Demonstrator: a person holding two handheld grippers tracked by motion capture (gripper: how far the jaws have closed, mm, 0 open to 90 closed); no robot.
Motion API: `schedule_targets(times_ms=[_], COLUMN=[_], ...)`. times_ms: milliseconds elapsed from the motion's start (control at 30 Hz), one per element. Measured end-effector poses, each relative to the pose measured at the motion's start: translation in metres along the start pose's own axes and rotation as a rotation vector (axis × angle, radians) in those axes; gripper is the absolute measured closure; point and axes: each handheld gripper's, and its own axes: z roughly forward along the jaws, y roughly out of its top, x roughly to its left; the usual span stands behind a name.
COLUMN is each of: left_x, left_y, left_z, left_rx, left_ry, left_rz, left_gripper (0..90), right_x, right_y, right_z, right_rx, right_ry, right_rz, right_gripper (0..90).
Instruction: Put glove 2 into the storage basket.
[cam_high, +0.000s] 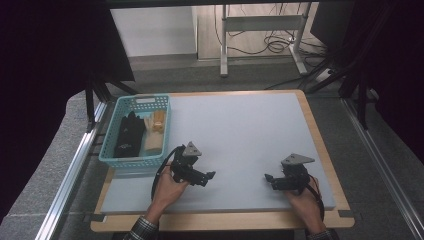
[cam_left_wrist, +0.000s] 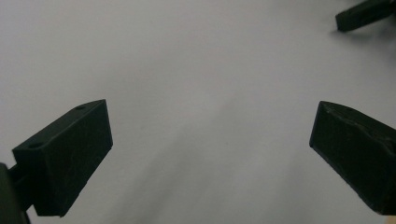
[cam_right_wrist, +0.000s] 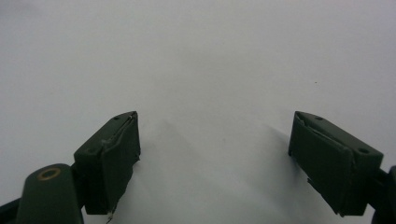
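Two grippers rest low over the near half of the worktop (cam_high: 240, 130), each held by one hand of the person. The left gripper (cam_high: 209, 176) sits near the front left of the pale grey surface, its jaws pointing right toward the other unit. The right gripper (cam_high: 268, 179) sits near the front right, its jaws pointing left. The two are apart, with bare surface between them.

In the left gripper view, the left gripper (cam_left_wrist: 210, 154) has its jaws spread wide, with nothing between them but the grey worktop (cam_left_wrist: 187, 70). A dark tip of the right gripper (cam_left_wrist: 362, 15) appears at the upper right corner of that view.

In the right gripper view, the right gripper (cam_right_wrist: 215, 154) likewise has its jaws set wide apart and holds nothing; plain worktop (cam_right_wrist: 196, 56) lies between and beyond them.

A light blue basket (cam_high: 111, 134) stands at the left edge of the worktop, just behind and to the left of the left gripper. Inside it lie a black glove (cam_high: 128, 135) on the left and a tan glove (cam_high: 155, 135) on the right, side by side and touching, fingers toward the far end of the basket. Neither gripper touches the basket or its contents.

A grey three-cornered plate tops each gripper, and a cable loops from each toward the person's wrist.
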Motion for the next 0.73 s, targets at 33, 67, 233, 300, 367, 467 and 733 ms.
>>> schedule_targets(times_ms=[33, 67, 233, 300, 367, 467, 733], left_x=[-0.001, -0.002, -0.004, -0.003, -0.002, -0.001, -0.005], left_y=[-0.002, -0.005, -0.017, -0.023, -0.028, -0.032, -0.031], left_z=[0.003, 0.006, 0.017, 0.021, 0.024, 0.025, 0.027], left_rx=[0.003, 0.006, 0.021, 0.025, 0.031, 0.025, 0.051], left_ry=[0.000, -0.005, 0.001, 0.005, 0.010, 0.015, 0.045], left_rz=[-0.002, -0.003, -0.012, -0.020, -0.019, -0.016, 0.001], left_gripper=[0.0, 0.0, 0.0, 0.0, 0.0, 0.0, 0.0], right_x=[0.000, 0.000, 0.000, 0.000, 0.000, 0.000, 0.000], right_y=[0.000, 0.000, 0.000, 0.000, 0.000, 0.000, 0.000], right_z=[0.000, 0.000, 0.000, 0.000, 0.000, 0.000, 0.000], right_rx=[-0.001, 0.000, -0.001, 0.000, 0.000, 0.000, 0.001], right_ry=[0.000, 0.000, 0.000, 0.000, 0.000, 0.000, 0.000], right_rz=[-0.001, 0.000, -0.001, 0.000, -0.001, -0.001, 0.000], right_gripper=[16.1, 16.1, 16.1, 16.1, 16.1, 16.1, 16.0])
